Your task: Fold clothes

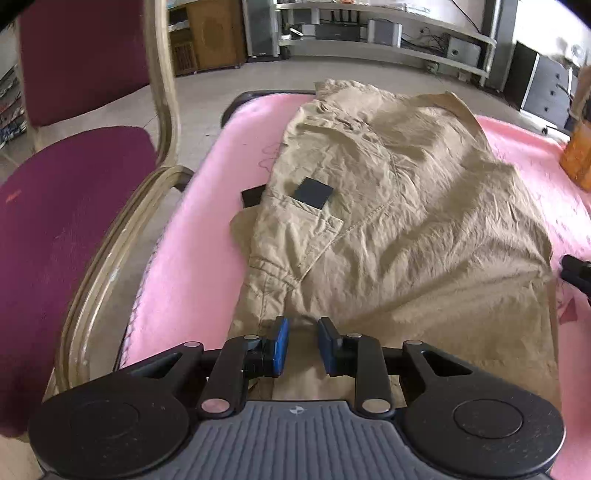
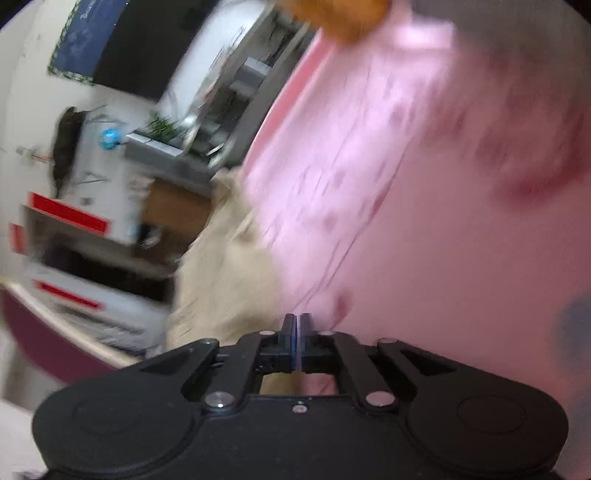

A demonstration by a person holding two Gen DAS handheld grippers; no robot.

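Khaki cargo trousers lie crumpled and partly folded on a pink blanket, with a black square patch on a pocket flap. My left gripper is open just above the garment's near edge, and only the fabric below shows between its blue pads. The right wrist view is blurred by motion. There my right gripper is shut, pads pressed together, with no cloth visible between them. It hangs over the pink blanket, just right of the trousers.
A maroon chair with a curved metal frame stands close to the blanket's left edge. An orange object sits at the far right of the blanket and shows again as the orange object. Shelves with electronics line the back wall.
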